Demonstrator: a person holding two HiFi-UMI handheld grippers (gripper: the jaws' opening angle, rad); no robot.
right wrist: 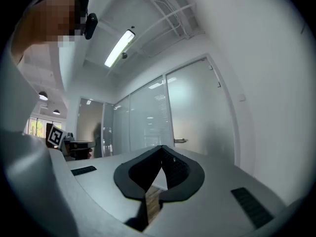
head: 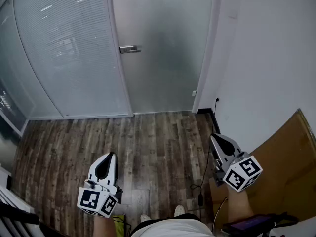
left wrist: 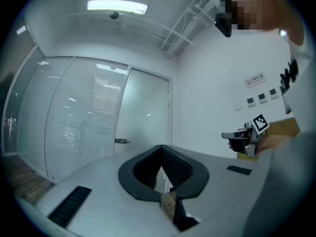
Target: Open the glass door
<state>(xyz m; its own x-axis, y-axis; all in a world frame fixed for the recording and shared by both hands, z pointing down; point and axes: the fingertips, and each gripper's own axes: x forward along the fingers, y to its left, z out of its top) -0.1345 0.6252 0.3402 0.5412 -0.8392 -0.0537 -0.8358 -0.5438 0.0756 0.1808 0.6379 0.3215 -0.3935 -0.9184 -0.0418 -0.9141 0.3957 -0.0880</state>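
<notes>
Both grippers, the left gripper and the right gripper, have their jaws pressed together with nothing between. Far ahead of them stands the glass door, closed, its handle untouched. Only the left gripper view shows a small wall sign, and its writing is too tiny to read.

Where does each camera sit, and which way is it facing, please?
Head view: on the head, looking steeply down at wood floor and glass door; left gripper, right gripper and shoes show.
Left gripper view: on the left gripper, level along its shut jaws toward the door; the right gripper shows.
Right gripper view: on the right gripper, same aim; left gripper at left.
Shared: all three see the door handle.
</notes>
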